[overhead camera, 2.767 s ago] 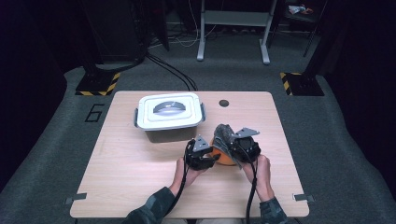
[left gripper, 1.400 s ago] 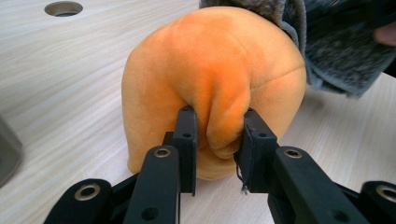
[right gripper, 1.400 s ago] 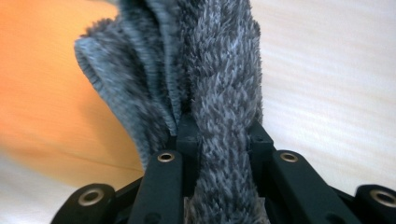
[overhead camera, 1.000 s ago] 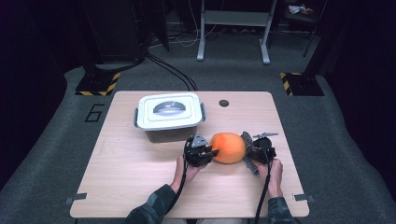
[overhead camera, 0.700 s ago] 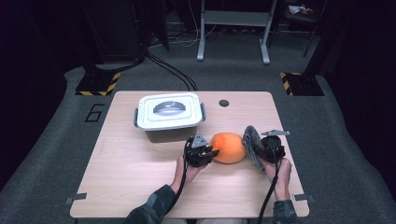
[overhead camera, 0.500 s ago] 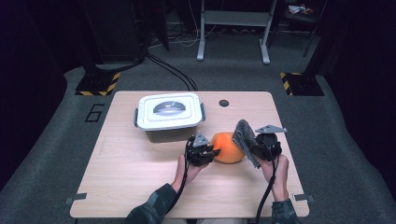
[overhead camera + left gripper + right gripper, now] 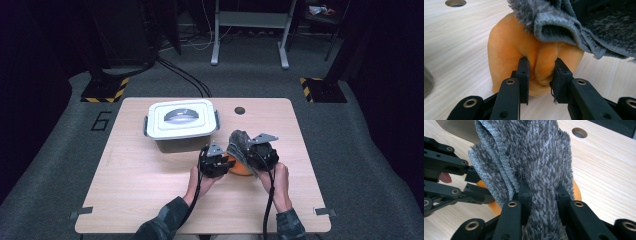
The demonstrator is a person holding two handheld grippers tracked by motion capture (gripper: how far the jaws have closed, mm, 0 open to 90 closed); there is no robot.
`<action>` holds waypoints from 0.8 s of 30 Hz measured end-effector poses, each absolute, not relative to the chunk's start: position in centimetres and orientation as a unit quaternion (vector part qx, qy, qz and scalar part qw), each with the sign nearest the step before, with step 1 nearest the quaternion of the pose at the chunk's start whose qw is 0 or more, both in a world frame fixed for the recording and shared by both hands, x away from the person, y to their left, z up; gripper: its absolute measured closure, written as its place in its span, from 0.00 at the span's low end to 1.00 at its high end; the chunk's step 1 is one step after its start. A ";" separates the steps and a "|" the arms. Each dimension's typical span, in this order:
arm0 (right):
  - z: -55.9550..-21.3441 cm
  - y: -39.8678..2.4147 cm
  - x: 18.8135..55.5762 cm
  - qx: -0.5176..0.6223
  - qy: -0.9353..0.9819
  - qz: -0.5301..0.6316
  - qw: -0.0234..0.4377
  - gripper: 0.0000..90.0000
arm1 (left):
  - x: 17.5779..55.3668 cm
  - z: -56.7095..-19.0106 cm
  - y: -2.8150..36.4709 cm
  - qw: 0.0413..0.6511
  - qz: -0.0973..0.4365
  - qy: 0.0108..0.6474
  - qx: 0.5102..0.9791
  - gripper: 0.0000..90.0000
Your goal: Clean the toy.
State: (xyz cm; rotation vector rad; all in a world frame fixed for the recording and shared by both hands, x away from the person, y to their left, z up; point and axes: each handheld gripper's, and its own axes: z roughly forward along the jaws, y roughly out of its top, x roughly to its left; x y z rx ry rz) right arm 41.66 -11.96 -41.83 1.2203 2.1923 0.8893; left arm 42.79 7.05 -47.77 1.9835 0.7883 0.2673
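With the left gripper (image 7: 539, 72) pinching a fold of the orange cloth (image 7: 514, 47) on the table and the right gripper (image 7: 541, 192) clamped on the grey fluffy cloth (image 7: 536, 152) lifted just above it, the two look separated, stowing likely remains.
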 end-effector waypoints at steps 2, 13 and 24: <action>-41.8 -12.3 41.6 0.442 0.802 0.324 0.237 0.81 | 42.7 -47.8 6.9 0.474 0.107 0.321 0.813 0.79; -42.9 -15.5 41.5 0.475 0.785 0.322 0.235 0.81 | 42.7 -47.7 6.8 0.471 0.108 0.318 0.816 0.79; -46.3 -19.2 43.2 0.542 0.762 0.284 0.210 0.81 | 43.0 -47.4 6.7 0.462 0.106 0.316 0.822 0.79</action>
